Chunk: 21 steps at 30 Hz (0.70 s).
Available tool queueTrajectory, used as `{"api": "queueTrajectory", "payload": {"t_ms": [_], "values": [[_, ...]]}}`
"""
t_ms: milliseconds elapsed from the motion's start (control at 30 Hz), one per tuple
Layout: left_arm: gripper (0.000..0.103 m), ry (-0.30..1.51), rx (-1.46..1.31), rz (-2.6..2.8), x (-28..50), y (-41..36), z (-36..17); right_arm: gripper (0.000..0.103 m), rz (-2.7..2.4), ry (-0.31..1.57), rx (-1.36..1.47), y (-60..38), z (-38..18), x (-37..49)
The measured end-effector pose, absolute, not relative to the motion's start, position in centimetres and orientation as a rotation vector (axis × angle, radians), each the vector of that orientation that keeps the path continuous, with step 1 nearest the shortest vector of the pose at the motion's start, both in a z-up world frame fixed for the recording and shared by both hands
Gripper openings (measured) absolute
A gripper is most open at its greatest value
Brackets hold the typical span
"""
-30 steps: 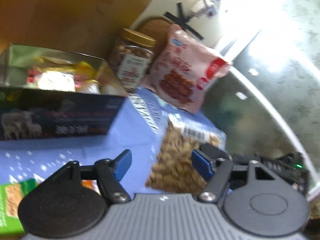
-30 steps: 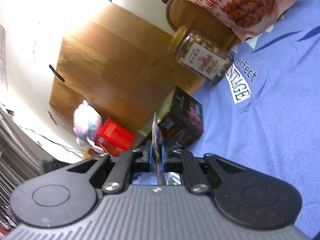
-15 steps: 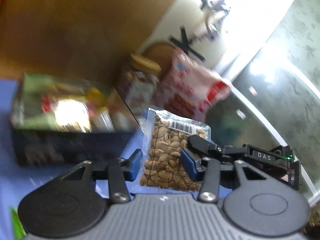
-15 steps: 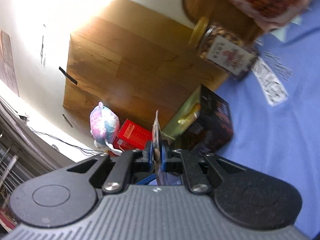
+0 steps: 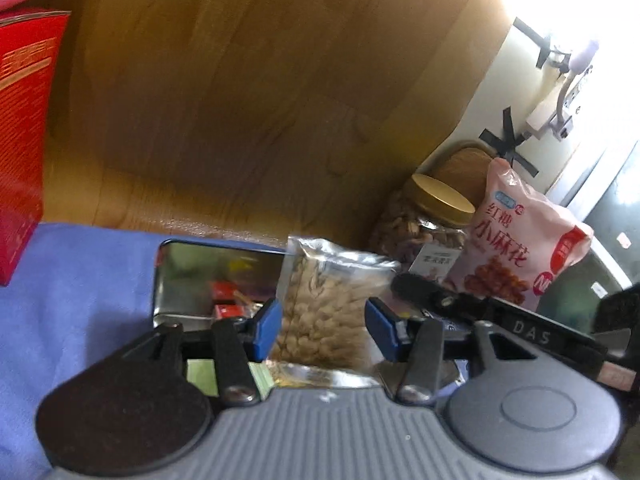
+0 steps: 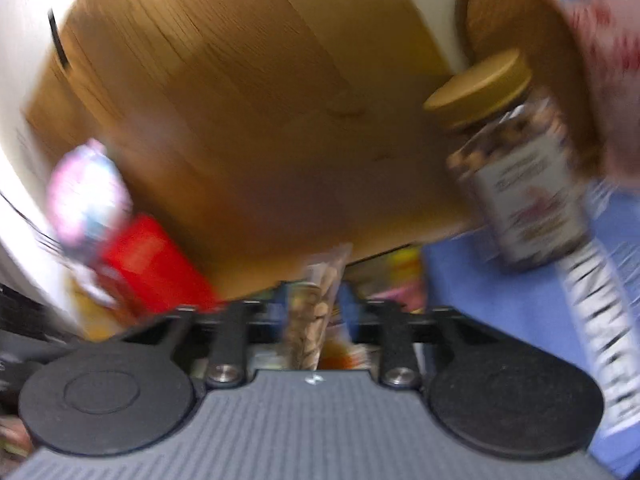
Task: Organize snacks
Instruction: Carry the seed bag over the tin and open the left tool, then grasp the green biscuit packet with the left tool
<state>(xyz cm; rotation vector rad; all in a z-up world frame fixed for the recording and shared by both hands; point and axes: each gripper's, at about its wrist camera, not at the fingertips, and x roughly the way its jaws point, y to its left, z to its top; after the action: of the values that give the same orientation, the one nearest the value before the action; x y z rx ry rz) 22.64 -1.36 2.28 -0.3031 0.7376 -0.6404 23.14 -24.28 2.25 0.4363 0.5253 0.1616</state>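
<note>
A clear bag of nuts (image 5: 324, 308) stands upright between the blue pads of my left gripper (image 5: 320, 330), lifted in front of the open metal tin (image 5: 192, 276) of small snacks. The left pads sit close at each side of the bag; contact is unclear. My right gripper (image 6: 310, 310) holds the same bag of nuts (image 6: 312, 316) edge-on between its pads; that view is blurred. The right gripper's black body shows at the right of the left wrist view (image 5: 500, 320).
A gold-lidded jar of nuts (image 5: 428, 232) and a pink snack bag (image 5: 520, 248) stand behind on the blue cloth (image 5: 80, 288). A red box (image 5: 24, 136) stands at the left. A wooden panel (image 5: 240, 100) backs the table.
The bag of nuts rose off the cloth and now stands upright in front of the tin. The left gripper's pads narrowed around it. The right gripper swung and its pads stand wider apart.
</note>
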Motion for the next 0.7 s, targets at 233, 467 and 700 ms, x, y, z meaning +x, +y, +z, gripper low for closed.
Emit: {"api": "queueTrajectory", "payload": {"t_ms": [233,467,700], "values": [[0.047,0.722,-0.348,-0.634,19.9,2.6,2.6,0.051,0.177,0.459,0.473,-25.7,2.4,16.7],[0.048,0.718,-0.264,-0.641,13.8,5.8,2.3,0.051,0.314,0.598,0.504,-22.3,-1.2,10.6],[0.052,0.786,-0.289,-0.548,10.6,9.7,-0.6,0.05,0.406,0.643,0.53,-19.2,-1.5,8.5]]}}
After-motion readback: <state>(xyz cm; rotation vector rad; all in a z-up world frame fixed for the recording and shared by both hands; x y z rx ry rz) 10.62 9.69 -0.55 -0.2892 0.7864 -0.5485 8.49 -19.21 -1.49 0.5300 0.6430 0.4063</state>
